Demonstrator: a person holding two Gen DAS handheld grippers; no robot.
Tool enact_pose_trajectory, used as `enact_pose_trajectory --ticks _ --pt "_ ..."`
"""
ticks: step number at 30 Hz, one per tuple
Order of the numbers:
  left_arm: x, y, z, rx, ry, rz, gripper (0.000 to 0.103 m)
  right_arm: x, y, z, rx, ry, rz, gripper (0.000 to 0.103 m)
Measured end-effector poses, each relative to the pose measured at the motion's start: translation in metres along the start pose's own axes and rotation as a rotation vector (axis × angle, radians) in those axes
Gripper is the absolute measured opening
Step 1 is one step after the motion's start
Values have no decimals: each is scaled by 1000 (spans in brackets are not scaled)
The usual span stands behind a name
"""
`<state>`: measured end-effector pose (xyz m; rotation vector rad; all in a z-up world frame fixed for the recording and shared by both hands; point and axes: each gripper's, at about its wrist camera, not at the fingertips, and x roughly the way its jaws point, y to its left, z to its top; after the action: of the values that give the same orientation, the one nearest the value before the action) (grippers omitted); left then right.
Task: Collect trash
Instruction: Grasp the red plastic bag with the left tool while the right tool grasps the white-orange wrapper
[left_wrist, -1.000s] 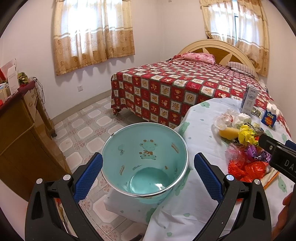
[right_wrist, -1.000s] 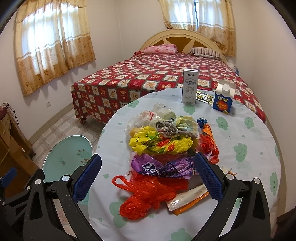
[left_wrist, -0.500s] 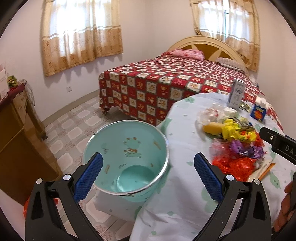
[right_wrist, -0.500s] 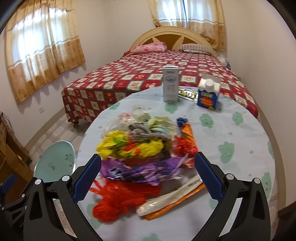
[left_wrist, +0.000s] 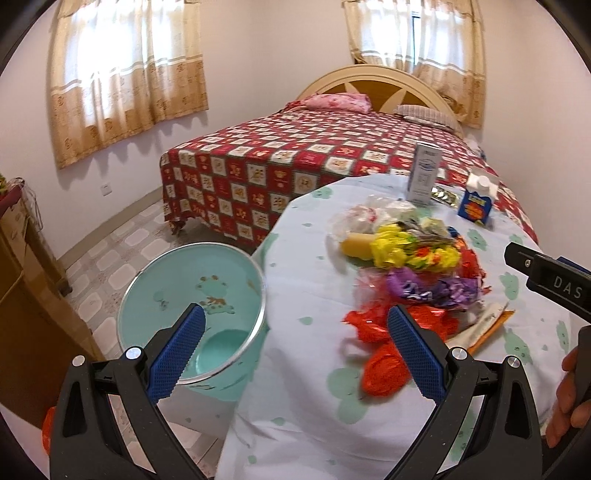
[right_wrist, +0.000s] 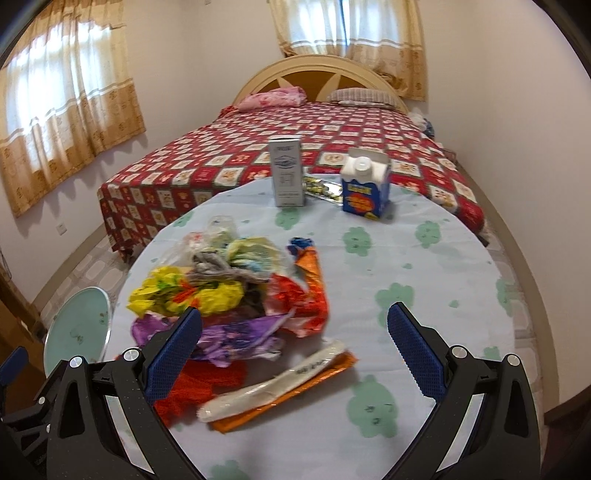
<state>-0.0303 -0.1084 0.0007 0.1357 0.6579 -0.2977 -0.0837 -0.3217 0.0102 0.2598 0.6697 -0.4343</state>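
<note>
Left wrist shows bin interior, hand, both tools gaping, empty.

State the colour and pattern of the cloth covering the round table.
Pale blue tablecloth with scattered green cartoon motifs, clearest in the right wrist view.

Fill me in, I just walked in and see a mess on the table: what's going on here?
A person holds a claw in each hand, clearing trash. The wrapper pile lies untouched on the round table. The left claw and right claw both hang open over the table's near side, holding nothing. The teal bin stands on the floor beside the table, with nothing in the part that shows. Two cartons stand upright at the far edge.
</note>
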Motion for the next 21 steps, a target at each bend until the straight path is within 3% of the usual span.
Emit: enact_pose_trajectory --ticks 10,21 --pt "3 -26 -2 50 20 -44 97 -2 -21 -2 18 7 -37 98" --pt "10 -24 -9 61 51 -39 97 4 -31 -11 15 40 -41 98"
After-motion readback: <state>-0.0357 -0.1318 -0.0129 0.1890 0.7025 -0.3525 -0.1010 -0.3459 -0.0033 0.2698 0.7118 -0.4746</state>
